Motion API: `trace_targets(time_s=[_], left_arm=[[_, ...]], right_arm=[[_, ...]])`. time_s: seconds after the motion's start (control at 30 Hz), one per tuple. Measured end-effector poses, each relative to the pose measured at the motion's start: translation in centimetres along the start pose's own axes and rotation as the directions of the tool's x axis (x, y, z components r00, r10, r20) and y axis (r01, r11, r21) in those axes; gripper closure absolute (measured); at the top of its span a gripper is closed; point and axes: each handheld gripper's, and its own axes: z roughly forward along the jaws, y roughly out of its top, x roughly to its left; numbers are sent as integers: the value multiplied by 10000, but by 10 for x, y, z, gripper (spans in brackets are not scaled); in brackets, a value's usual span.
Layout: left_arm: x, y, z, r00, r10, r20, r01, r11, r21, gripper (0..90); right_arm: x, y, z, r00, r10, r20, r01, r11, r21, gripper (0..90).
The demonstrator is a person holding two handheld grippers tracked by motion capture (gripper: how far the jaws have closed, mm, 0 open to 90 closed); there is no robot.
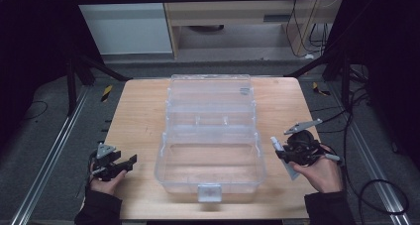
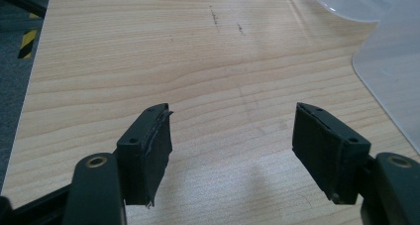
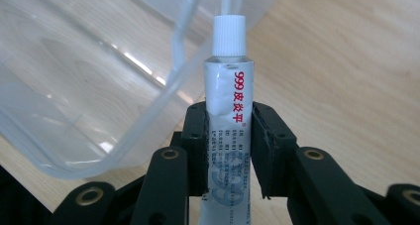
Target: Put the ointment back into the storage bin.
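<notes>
From above, a clear plastic box [image 1: 210, 136] sits open in the middle of a pale wooden desk [image 1: 138, 116], its lid laid back toward the far edge. The right tongs [image 1: 281, 153] are just right of the box's near half, clamped on a small white tube [image 1: 283, 155] whose capped end points up and toward the box. The left tongs [image 1: 130, 161] rest low on the other side, apart from the box.

In the left gripper view, the left tongs [image 2: 233, 145] stand wide open over bare desk [image 2: 148, 51], nothing between them; the box's rim [image 2: 391, 61] lies to their right.

In the right gripper view, the right tongs [image 3: 229, 145] squeeze the tube [image 3: 229, 96] at mid-length, its long axis running straight out beyond the tips, ribbed white cap [image 3: 229, 34] foremost. The box wall [image 3: 99, 101] lies directly left of the tube. Red print reads "999" followed by Chinese characters; smaller print is too fine to read.
</notes>
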Motion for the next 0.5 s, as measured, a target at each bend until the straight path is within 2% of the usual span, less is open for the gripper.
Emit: trace_targets(time_s=[0.07, 0.13, 0.2, 0.23, 0.33, 0.4, 0.43, 0.47, 0.5], left_arm=[[0, 0, 0, 10000, 1, 8, -1, 10000, 1, 310], [0, 0, 0, 10000, 12, 20, -12, 10000, 8, 311], [0, 0, 0, 10000, 15, 37, -15, 10000, 9, 311], [0, 0, 0, 10000, 15, 37, -15, 10000, 9, 311], [0, 0, 0, 10000, 23, 48, -23, 10000, 17, 311], [0, 0, 0, 10000, 30, 61, -30, 10000, -16, 311], [0, 0, 0, 10000, 28, 58, -28, 10000, 7, 311], [0, 0, 0, 10000, 28, 58, -28, 10000, 7, 311], [0, 0, 1, 10000, 35, 62, -35, 10000, 11, 311]], right_arm=[[4, 8, -8, 9985, -508, -179, 504, 9984, -246, 696], [6, 11, -10, 9973, -696, -233, 688, 9972, -308, 697], [11, 20, -15, 9904, -1307, -443, 1288, 9907, -443, 696], [11, 20, -15, 9904, -1307, -443, 1288, 9907, -443, 696], [17, 30, -19, 9795, -1920, -617, 1893, 9808, -464, 696], [22, 37, -21, 9691, -2331, -801, 2294, 9719, -530, 696], [27, 45, -22, 9612, -2593, -938, 2546, 9652, -593, 696], [27, 45, -22, 9612, -2593, -938, 2546, 9652, -593, 696], [29, 47, -22, 9572, -2732, -961, 2684, 9615, -596, 696]])
